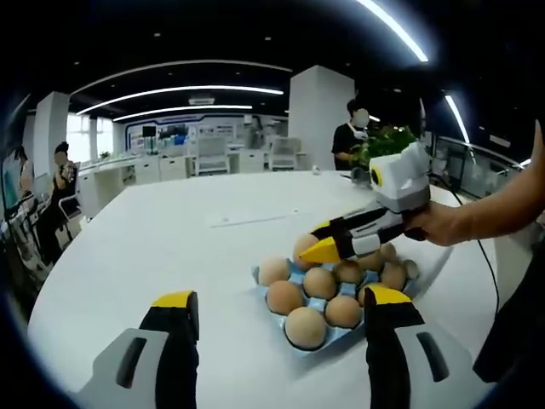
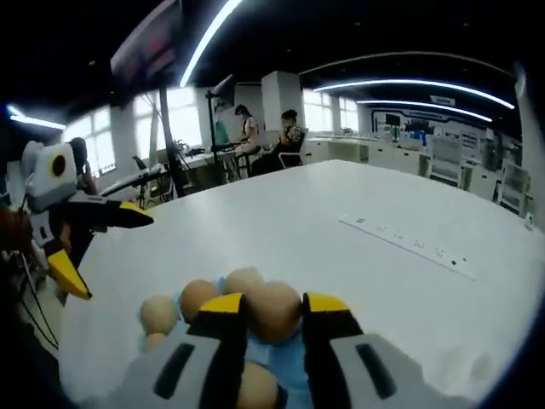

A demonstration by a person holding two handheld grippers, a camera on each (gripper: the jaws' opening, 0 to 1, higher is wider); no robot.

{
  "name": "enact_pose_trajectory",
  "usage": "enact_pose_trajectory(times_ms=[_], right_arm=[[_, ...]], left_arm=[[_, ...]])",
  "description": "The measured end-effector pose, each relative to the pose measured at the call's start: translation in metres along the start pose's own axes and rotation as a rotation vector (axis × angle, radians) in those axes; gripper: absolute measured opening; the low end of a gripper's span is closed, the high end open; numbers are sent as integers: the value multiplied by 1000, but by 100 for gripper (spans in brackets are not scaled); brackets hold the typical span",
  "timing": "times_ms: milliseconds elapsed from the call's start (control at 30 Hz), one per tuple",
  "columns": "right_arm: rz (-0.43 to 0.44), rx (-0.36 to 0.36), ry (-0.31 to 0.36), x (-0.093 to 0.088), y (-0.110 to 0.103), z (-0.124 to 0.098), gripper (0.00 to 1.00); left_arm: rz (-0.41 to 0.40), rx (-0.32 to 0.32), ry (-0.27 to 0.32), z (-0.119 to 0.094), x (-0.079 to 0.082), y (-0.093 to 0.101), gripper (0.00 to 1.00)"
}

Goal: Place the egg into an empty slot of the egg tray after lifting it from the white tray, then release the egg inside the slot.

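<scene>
A blue egg tray (image 1: 339,337) holds several brown eggs on the white table (image 1: 170,239). My right gripper (image 1: 318,239) reaches in from the right, shut on a brown egg (image 1: 304,247) at the tray's far left corner. In the right gripper view this egg (image 2: 274,311) sits pinched between my right gripper's (image 2: 275,305) yellow-tipped jaws, over the blue tray (image 2: 283,368); whether it rests in a slot I cannot tell. My left gripper (image 1: 281,298) stands wide open in front of the tray, holding nothing. It also appears at the left, jaws spread (image 2: 106,251).
A hand (image 1: 460,223) holds the right gripper. A white power strip (image 2: 409,243) lies on the table beyond the tray. A potted plant (image 1: 383,141) stands at the table's far edge. People sit and stand among desks in the background.
</scene>
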State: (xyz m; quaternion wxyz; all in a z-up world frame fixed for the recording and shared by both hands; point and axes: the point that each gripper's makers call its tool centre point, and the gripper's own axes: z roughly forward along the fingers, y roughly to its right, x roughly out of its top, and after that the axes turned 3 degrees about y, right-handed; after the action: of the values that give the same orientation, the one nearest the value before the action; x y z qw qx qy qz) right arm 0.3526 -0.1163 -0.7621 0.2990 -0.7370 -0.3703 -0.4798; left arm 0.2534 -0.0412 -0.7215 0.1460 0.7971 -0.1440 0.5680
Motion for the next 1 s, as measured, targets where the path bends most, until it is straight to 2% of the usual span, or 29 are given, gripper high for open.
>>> enact_pose_trajectory(times_ms=[300,533,1000], right_arm=[[18,17,-19,-5,-1,6,25],[126,17,-57,-11,3,8,26],[86,44,-86,-12,1,9,26]], left_arm=[[-1,0,0,2,0,-1,80],[-2,-7,0,3,0,2,80],[10,-14,7,5,4,5,78]])
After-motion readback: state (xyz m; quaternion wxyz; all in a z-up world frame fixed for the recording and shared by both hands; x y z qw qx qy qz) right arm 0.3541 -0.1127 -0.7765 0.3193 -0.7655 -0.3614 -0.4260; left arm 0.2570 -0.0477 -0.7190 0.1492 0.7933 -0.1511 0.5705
